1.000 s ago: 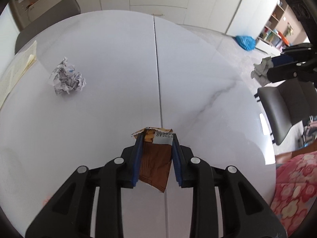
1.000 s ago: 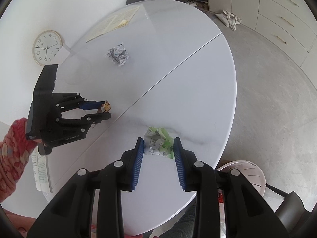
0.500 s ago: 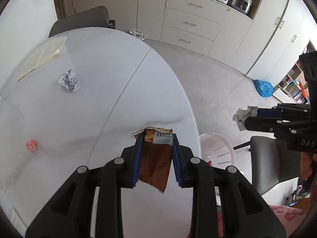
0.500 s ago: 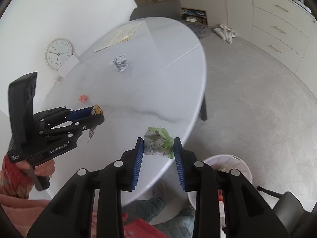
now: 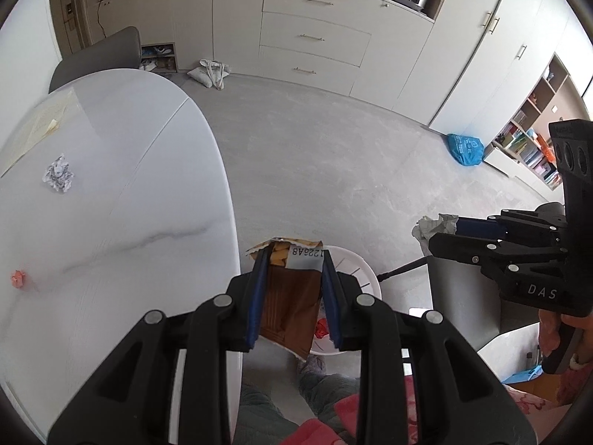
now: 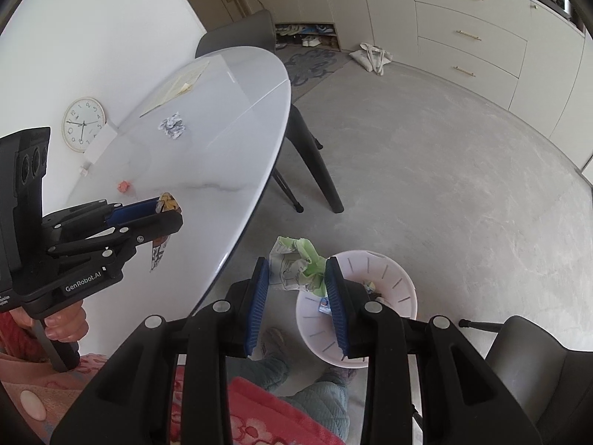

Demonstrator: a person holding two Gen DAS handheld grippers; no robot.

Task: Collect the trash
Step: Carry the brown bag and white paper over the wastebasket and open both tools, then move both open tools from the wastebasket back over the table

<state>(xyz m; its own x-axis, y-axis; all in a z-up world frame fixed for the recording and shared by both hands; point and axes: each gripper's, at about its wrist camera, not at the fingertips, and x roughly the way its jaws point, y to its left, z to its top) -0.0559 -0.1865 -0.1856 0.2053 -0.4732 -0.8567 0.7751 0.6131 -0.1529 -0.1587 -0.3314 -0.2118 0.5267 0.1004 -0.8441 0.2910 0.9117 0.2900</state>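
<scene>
1. Holding a brown snack wrapper (image 5: pixel 289 296), the left gripper (image 5: pixel 292 270) has its two blue pads pressed on both sides of it; the torn top with a grey printed label sticks out past the fingertips.
2. In the left wrist view this wrapper hangs past the right edge of the white table (image 5: pixel 111 222), and the rim of the pale trash basket (image 5: pixel 365 278) on the floor shows just behind and to the right of it.
3. The right gripper (image 6: pixel 296 278) is clamped on a crumpled ball of white and green paper (image 6: pixel 296 265), which fills the gap between its pads.
4. In the right wrist view the paper ball hangs off the table, by the near left rim of the basket (image 6: pixel 398 278); some trash lies already inside the basket.
5. Two pieces are on the table, well apart from both grippers: a crumpled printed paper (image 5: pixel 58 173) on the far part and a small orange scrap (image 5: pixel 17 279) nearer, at the left.
6. A hand (image 6: pixel 63 324) of the person grips the handle of the left gripper.
</scene>
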